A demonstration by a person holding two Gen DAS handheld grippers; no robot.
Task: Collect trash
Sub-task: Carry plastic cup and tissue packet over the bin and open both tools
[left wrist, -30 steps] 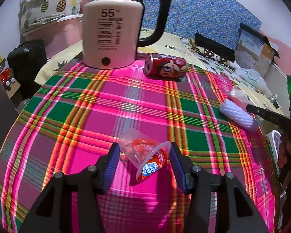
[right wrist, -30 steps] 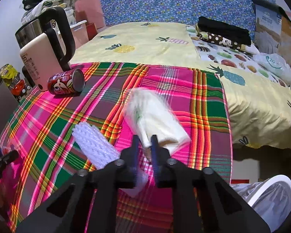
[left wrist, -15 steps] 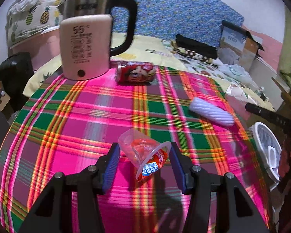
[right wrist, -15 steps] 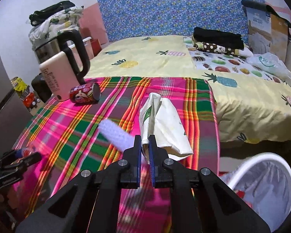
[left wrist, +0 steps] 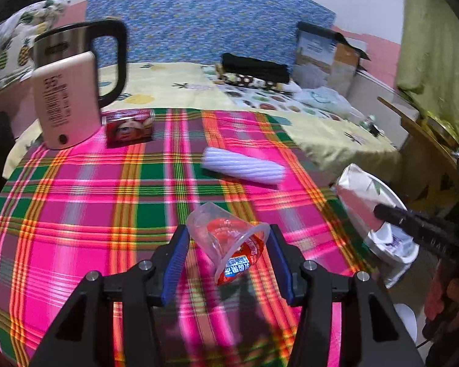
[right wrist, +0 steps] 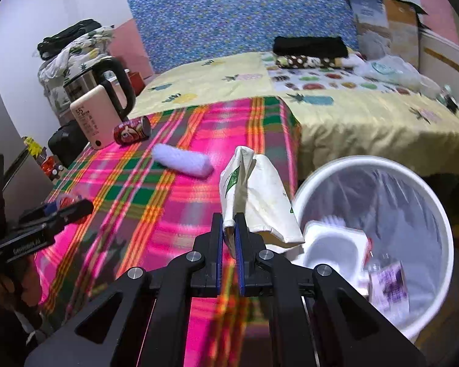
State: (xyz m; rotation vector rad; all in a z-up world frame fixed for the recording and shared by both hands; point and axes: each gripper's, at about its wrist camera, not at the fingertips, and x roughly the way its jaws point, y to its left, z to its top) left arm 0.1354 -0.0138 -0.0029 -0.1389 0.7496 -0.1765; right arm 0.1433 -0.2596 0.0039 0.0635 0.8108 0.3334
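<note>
Transfer step: your right tool (right wrist: 228,238), clenched on the white bag (right wrist: 254,195) beside the bin (right wrist: 413,183), must release over it, while your left tool (left wrist: 226,244) grips the plastic cup (left wrist: 226,238) above the surface (left wrist: 76,198).

Pink-green plaid tablecloth (left wrist: 76,189); red can (left wrist: 128,126); white bin (right wrist: 443,214).

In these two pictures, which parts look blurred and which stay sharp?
Left wrist view: the kettle, the red can and the plaid tablecloth are smeared sideways, while the plastic cup between the jaws stays fairly sharp. Right wrist view: the tablecloth is streaked, and the held paper bag is crisp.
</note>
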